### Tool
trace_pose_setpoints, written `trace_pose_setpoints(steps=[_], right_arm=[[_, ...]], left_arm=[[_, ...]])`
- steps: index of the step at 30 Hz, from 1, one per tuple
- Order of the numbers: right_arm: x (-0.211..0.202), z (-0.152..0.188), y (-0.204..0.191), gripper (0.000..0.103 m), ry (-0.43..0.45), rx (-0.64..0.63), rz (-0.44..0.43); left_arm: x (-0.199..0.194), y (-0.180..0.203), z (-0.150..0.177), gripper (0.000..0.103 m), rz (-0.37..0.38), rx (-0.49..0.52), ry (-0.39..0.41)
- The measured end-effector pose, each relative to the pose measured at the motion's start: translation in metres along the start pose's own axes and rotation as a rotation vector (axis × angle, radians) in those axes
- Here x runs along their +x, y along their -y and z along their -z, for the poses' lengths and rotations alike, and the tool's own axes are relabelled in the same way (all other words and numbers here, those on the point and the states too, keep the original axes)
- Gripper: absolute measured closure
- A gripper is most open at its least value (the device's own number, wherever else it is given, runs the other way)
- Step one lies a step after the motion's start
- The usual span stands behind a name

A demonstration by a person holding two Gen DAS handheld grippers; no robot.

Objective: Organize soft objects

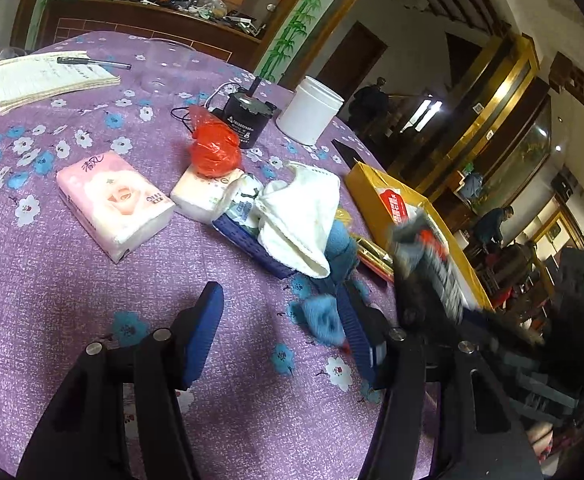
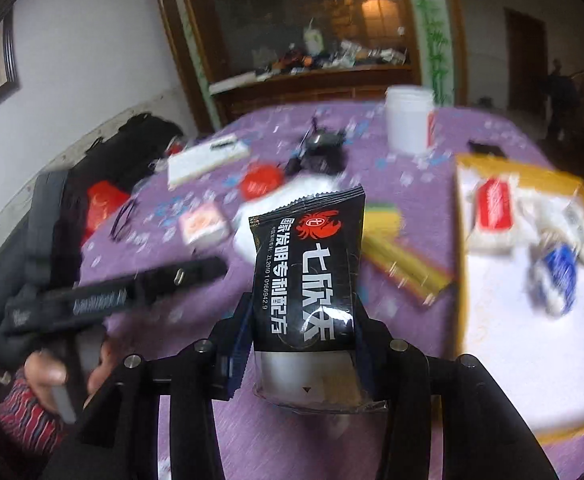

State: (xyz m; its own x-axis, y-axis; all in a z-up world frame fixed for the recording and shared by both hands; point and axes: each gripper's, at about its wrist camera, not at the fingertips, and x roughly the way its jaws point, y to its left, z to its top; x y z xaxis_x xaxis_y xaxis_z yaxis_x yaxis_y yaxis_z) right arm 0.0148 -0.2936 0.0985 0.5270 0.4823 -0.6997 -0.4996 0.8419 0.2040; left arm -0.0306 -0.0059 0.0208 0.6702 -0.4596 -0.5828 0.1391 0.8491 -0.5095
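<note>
Clearly, from the left wrist, the left gripper (image 1: 276,328) hangs spread above loose pink tissue packs (image 1: 114,204) and white cloth (image 1: 297,220). Rightward, the right gripper (image 2: 301,344) clamps a black foil sachet (image 2: 307,272) near the part-filled yellow cardboard box (image 2: 461,264).

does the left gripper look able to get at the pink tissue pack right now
Probably yes. The left gripper is open and holds nothing, and the pink tissue pack lies alone on bare tablecloth ahead and left, nothing between them.
</note>
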Motion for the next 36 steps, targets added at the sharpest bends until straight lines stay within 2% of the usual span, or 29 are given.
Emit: trace_pose_setpoints(steps=[2, 6, 9, 15, 21, 24, 26, 27, 28, 30, 33, 34, 35, 36], right_arm=[[0.01, 0.011, -0.002, 0.058, -0.039, 0.004, -0.025], [0.024, 0.021, 0.0, 0.057, -0.054, -0.002, 0.039], [0.017, 0.019, 0.012, 0.058, -0.001, 0.066, -0.004], [-0.001, 0.021, 0.032, 0.058, 0.1, 0.171, 0.009], [-0.009, 0.022, 0.04, 0.058, 0.155, 0.22, 0.018], [-0.011, 0.023, 0.05, 0.058, 0.158, 0.27, -0.007], [-0.013, 0.023, 0.052, 0.058, 0.163, 0.279, -0.01], [-0.013, 0.024, 0.051, 0.058, 0.163, 0.276, -0.01], [-0.013, 0.024, 0.05, 0.058, 0.161, 0.27, -0.008], [-0.014, 0.025, 0.049, 0.058, 0.164, 0.261, -0.005], [-0.014, 0.025, 0.047, 0.058, 0.162, 0.249, -0.002], [-0.014, 0.025, 0.046, 0.058, 0.163, 0.247, -0.001], [-0.014, 0.025, 0.046, 0.058, 0.162, 0.247, -0.001], [-0.013, 0.025, 0.046, 0.058, 0.161, 0.246, -0.001]], left_arm=[[0.0, 0.0, 0.0, 0.046, 0.001, -0.001, -0.003], [-0.001, 0.002, 0.001, 0.046, -0.007, 0.009, -0.001], [0.0, 0.003, 0.001, 0.046, -0.008, 0.015, -0.003], [0.002, 0.013, 0.004, 0.046, -0.011, 0.058, -0.024], [0.01, 0.039, 0.014, 0.046, 0.005, 0.146, -0.079], [0.024, 0.052, 0.018, 0.046, 0.009, 0.181, -0.145], [0.031, 0.057, 0.018, 0.043, -0.01, 0.182, -0.169], [0.035, 0.058, 0.018, 0.035, -0.024, 0.178, -0.182], [0.038, 0.06, 0.019, 0.031, -0.036, 0.179, -0.192], [0.047, 0.063, 0.021, 0.029, -0.089, 0.204, -0.22], [0.049, 0.069, 0.023, 0.029, -0.11, 0.241, -0.217], [0.048, 0.069, 0.023, 0.031, -0.113, 0.246, -0.214], [0.047, 0.07, 0.024, 0.047, -0.117, 0.255, -0.206], [0.048, 0.07, 0.026, 0.055, -0.115, 0.26, -0.207]])
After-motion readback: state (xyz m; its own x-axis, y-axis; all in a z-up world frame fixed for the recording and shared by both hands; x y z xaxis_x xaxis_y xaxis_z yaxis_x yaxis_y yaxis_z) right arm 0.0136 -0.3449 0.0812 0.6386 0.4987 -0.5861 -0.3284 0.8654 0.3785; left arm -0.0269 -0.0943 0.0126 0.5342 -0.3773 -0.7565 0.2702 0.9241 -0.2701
